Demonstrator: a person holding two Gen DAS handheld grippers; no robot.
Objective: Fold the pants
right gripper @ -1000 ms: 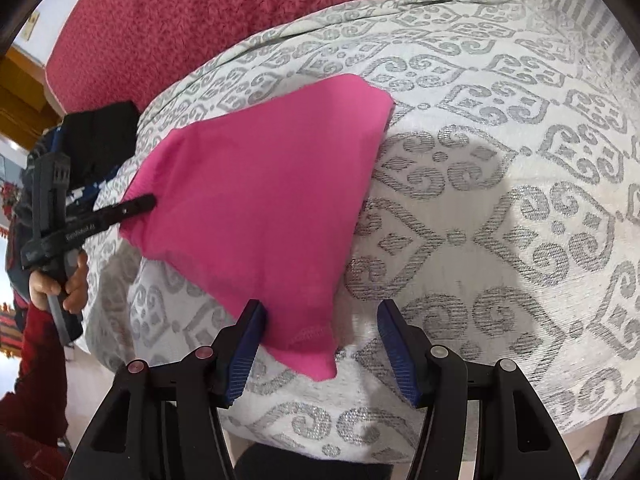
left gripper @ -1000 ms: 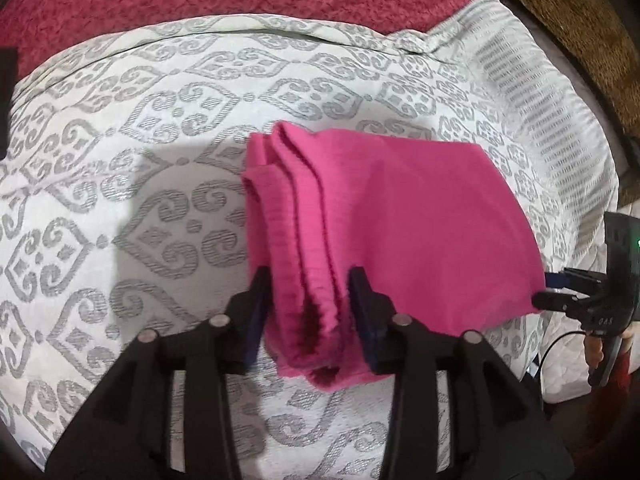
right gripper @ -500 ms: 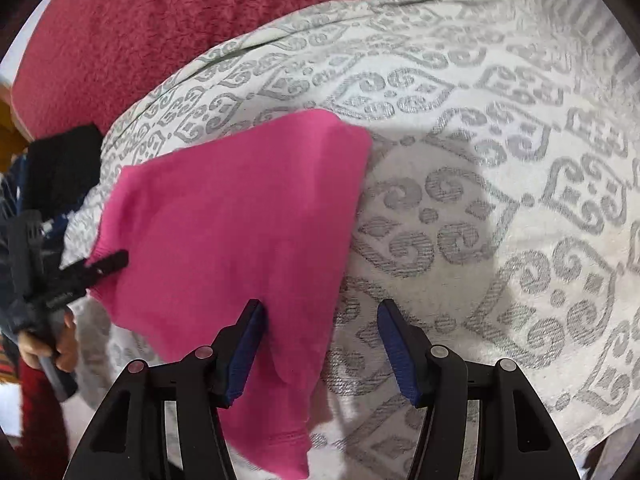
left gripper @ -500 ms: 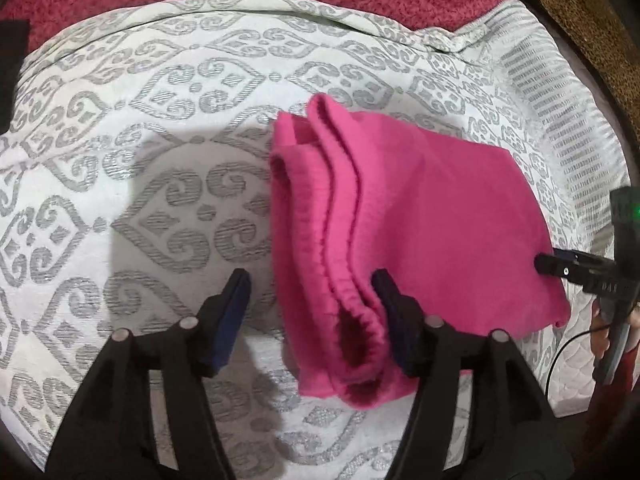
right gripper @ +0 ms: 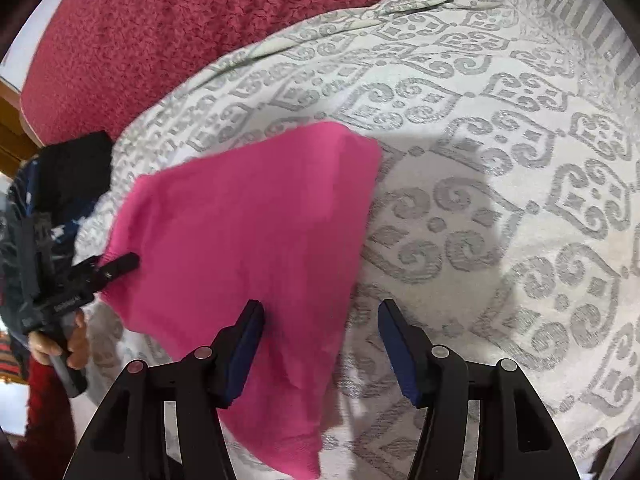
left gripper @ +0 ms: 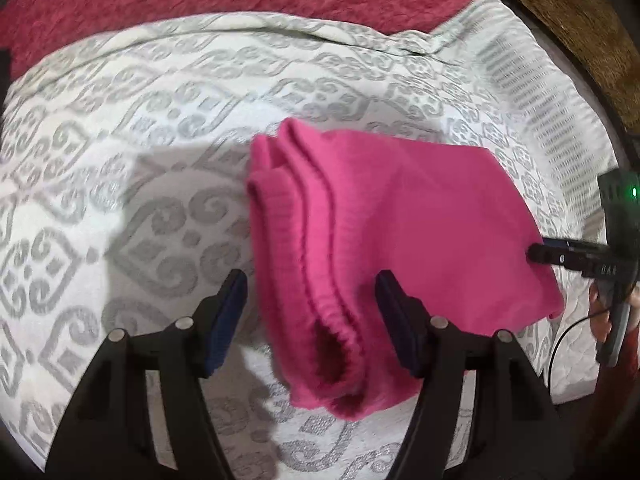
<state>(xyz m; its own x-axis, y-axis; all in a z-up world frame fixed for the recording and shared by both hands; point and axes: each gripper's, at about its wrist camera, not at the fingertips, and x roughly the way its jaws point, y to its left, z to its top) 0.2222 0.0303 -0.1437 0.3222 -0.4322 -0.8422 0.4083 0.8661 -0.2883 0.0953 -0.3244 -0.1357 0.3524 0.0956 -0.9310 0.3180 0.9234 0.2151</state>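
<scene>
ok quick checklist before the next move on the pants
1. Left gripper open: ok, jaws apart either side of the waistband.
2. Right gripper open: ok, nothing pinched; one pad over the cloth, the other over the bedspread.
3. Pants folded into a compact stack: ok, layered edges show.
4. Pants fully on the bedspread: cannot tell, one corner lies near the bed edge.
5. Stack flat: not ok, waistband end bulges open.
6. Grippers apart from each other: ok, at opposite ends.
</scene>
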